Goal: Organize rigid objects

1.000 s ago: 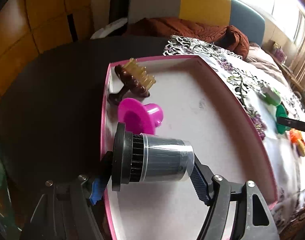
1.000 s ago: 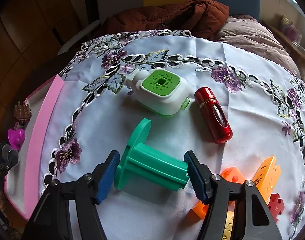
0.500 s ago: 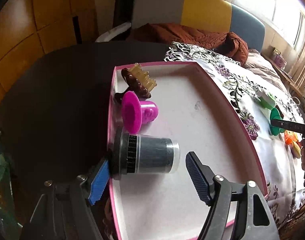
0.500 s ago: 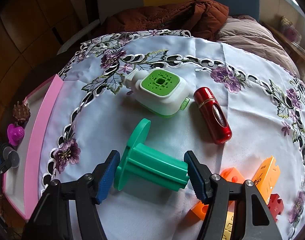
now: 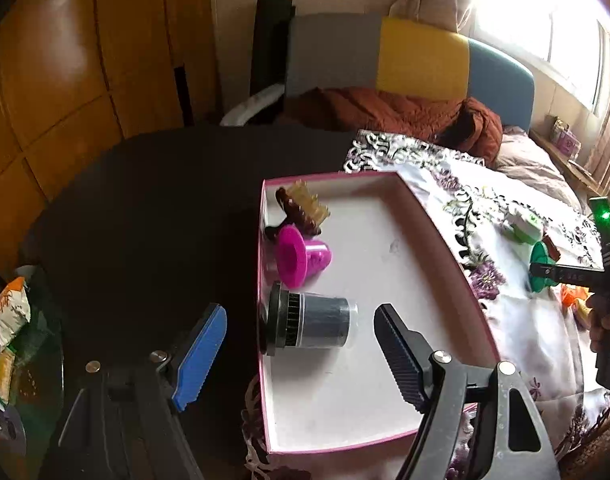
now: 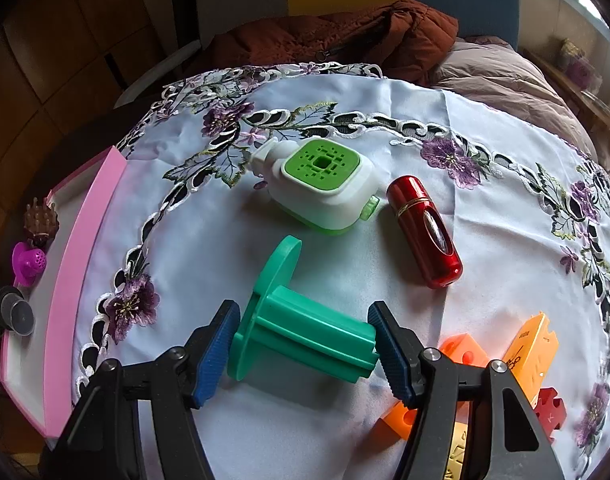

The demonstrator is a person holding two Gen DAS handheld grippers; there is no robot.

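Left gripper has let go of the dark canister and pulled up and back since a second ago; jaws wide and opening, pads clear of the canister. Canister lies on its side in the pink tray, against the left wall, cap end toward that wall. Beyond it along the same wall: magenta funnel, then brown comb in the far corner. Tray sits partly on the dark table, partly on the embroidered cloth.

Right gripper unmoved, part-open, its pads against both ends of the green spool, which rests on the cloth (grip looks snug). Near it: white-and-green box, red tube, orange blocks at right.
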